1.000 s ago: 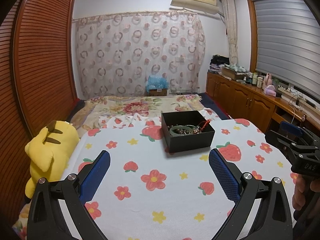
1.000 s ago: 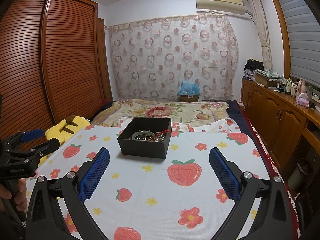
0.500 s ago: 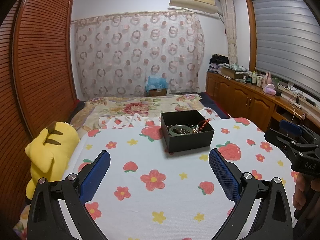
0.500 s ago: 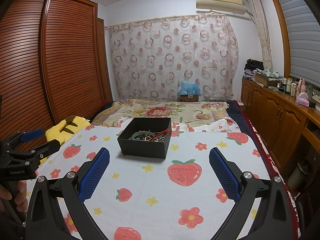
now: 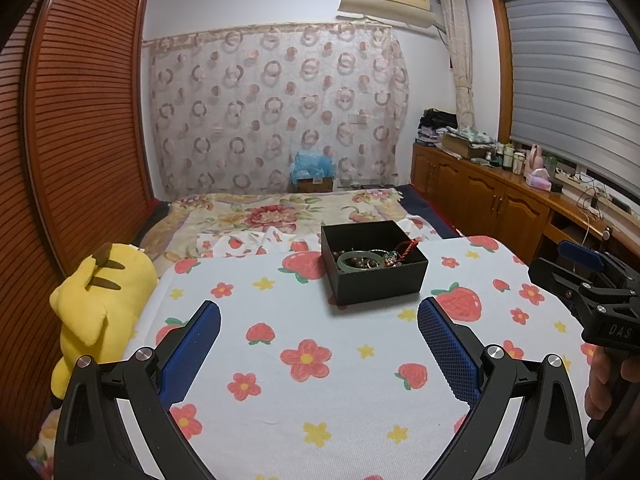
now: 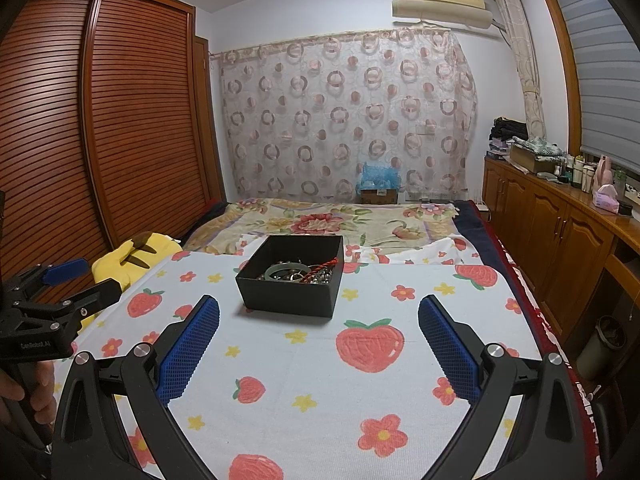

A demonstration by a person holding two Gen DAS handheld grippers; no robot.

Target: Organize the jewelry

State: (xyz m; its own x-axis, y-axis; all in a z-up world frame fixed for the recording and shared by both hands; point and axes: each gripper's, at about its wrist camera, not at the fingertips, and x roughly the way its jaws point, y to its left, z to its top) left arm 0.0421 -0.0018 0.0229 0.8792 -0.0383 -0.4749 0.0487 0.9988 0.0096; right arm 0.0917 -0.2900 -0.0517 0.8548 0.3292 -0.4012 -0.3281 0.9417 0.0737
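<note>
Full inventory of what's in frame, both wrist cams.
box: 1, black, open, mid-bed on the cloth
bangle: 1, green, inside box
cord: 1, red, over the box's jewelry
cloth: 1, white with strawberries, covering the bed
plush: 1, yellow, bed's left edge
wardrobe: 1, brown slatted, left wall
air conditioner: 1, cream, above curtain
left gripper: 1, black with blue pads, open, empty
right gripper: 1, same, open, empty

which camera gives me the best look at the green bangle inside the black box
The left wrist view: the green bangle shows as a nearly whole ring inside the black box. In the right wrist view, the bangle lies partly under beads and red cord.
</note>
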